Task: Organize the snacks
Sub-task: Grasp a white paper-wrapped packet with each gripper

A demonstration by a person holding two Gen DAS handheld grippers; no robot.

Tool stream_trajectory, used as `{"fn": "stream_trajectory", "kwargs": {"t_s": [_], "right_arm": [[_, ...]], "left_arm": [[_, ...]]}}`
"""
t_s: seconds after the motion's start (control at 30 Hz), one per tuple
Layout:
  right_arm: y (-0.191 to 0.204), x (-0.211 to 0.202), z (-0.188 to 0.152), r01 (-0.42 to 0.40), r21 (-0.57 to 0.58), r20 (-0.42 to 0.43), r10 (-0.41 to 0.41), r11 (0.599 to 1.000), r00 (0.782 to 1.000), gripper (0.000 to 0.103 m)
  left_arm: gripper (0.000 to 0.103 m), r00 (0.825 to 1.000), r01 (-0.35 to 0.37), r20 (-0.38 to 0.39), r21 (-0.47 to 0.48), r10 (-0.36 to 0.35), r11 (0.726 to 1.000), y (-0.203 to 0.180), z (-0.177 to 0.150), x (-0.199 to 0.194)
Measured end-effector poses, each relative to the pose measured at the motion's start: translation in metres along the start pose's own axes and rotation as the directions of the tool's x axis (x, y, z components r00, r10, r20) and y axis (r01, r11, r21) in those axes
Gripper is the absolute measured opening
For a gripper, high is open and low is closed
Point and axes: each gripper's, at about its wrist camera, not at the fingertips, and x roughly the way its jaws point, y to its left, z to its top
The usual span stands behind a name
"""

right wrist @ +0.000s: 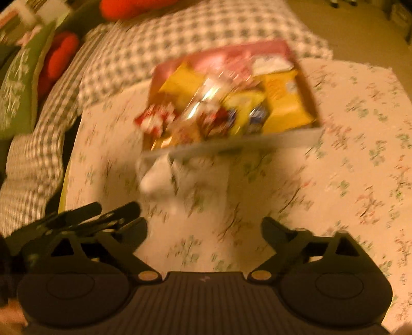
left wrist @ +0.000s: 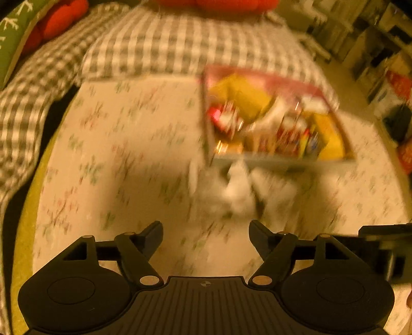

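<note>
An open box with a pink far wall (left wrist: pixel 260 77) (right wrist: pixel 231 52) stands on the floral tablecloth (left wrist: pixel 116 154) (right wrist: pixel 347 180). It is packed with snack packets: yellow bags (left wrist: pixel 247 95) (right wrist: pixel 285 100) and red-and-white packs (left wrist: pixel 224 118) (right wrist: pixel 154 119). A blurred white packet (left wrist: pixel 239 190) (right wrist: pixel 159 177) lies on the cloth against the box's near wall. My left gripper (left wrist: pixel 206 226) hovers in front of that packet, open and holding nothing. My right gripper (right wrist: pixel 203 224) is open wide over bare cloth, also holding nothing. The left gripper (right wrist: pixel 77 219) shows beside it at the left.
A grey checked blanket (left wrist: pixel 167 46) (right wrist: pixel 180 33) lies behind and left of the table. Red cushions (left wrist: pixel 61 18) (right wrist: pixel 59 56) and a green cushion (left wrist: pixel 13 38) (right wrist: pixel 18 85) sit beyond it. Shelves and boxes (left wrist: pixel 381 64) stand at the far right. Both views are motion-blurred.
</note>
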Motion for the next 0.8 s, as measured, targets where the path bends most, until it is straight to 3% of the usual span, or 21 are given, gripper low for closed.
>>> {"fn": "stream_trajectory", "kwargs": {"t_s": [0.07,0.17,0.8], "right_arm": [[0.004,0.016,-0.007,0.038,-0.035,-0.072,-0.04,0.999,0.997,0.094],[0.003,0.03,-0.01,0.076,-0.05,-0.079,-0.08,0.996,0.994,0.093],[-0.004,0.032,-0.002,0.123,-0.037,-0.004,-0.124,0.992,0.992,0.093]], "left_arm": [[0.076,0.999,-0.036,-0.025,0.014,0.036,0.999,0.003,-0.008,0.005],[0.077,0.999,-0.047,-0.024,0.009,0.047,0.999,0.008,-0.011,0.011],[0.081,0.999,-0.041,0.024,0.022,0.04,0.999,-0.002,-0.004,0.022]]}}
